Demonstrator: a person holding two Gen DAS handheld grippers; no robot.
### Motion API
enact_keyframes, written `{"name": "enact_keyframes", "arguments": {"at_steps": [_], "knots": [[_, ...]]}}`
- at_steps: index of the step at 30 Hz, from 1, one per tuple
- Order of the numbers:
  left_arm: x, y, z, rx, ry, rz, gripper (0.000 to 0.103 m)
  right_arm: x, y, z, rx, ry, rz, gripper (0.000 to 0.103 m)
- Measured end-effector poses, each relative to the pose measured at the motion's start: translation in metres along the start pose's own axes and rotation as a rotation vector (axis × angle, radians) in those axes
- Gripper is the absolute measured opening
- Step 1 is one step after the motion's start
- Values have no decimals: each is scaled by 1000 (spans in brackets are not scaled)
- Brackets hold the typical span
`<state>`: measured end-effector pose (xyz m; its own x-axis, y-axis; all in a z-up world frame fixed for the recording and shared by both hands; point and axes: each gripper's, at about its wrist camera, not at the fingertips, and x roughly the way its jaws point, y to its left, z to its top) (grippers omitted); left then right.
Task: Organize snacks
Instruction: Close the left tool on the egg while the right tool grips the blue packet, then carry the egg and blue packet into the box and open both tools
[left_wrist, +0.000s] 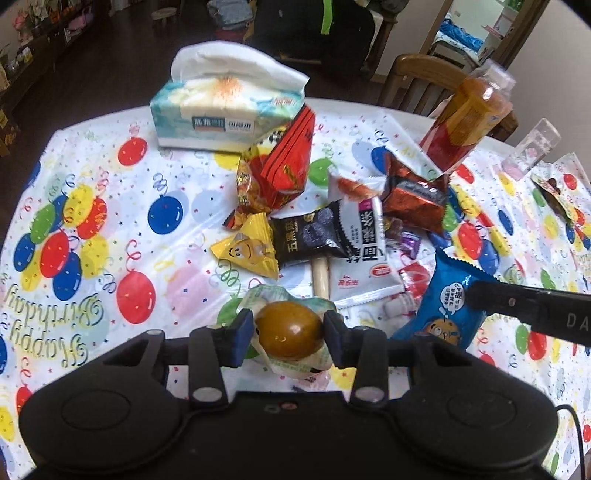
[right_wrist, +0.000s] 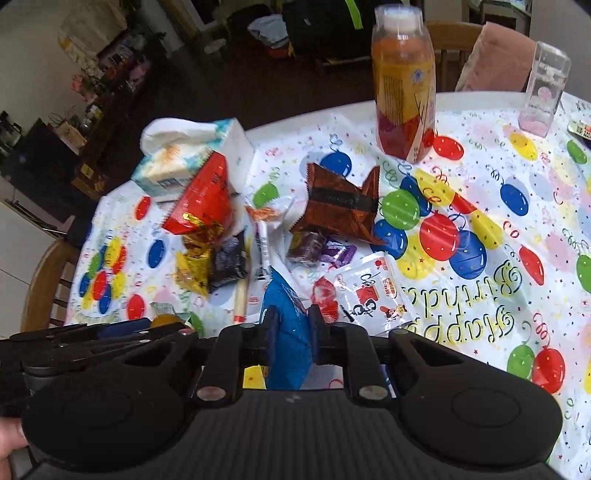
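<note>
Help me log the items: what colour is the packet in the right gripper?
Blue packet, best seen in the left wrist view.

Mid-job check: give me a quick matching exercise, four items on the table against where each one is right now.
Items
1. braised egg pack
2. blue snack bag
3. orange drink bottle
4. tissue box

Places
A. standing upright at the far side of the table
B. between the fingers of the left hand-held gripper
C. lying behind the red packet, at the far left of the pile
D. between the fingers of the right hand-held gripper

Pairs: 1-B, 2-D, 3-A, 4-C
</note>
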<state>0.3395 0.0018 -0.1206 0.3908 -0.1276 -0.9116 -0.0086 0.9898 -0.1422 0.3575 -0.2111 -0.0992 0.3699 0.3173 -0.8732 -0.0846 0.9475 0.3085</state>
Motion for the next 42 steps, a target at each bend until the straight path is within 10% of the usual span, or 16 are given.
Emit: {"name": "enact_keyframes", "arguments": {"at_steps": [23, 42], "knots": [[-115, -13, -66, 83, -83, -80, 39, -115, 25, -63, -77, -56, 89, 16], [-108, -17, -148, 121, -1, -80, 39, -94, 25, -148, -97, 73, 93, 16]]}}
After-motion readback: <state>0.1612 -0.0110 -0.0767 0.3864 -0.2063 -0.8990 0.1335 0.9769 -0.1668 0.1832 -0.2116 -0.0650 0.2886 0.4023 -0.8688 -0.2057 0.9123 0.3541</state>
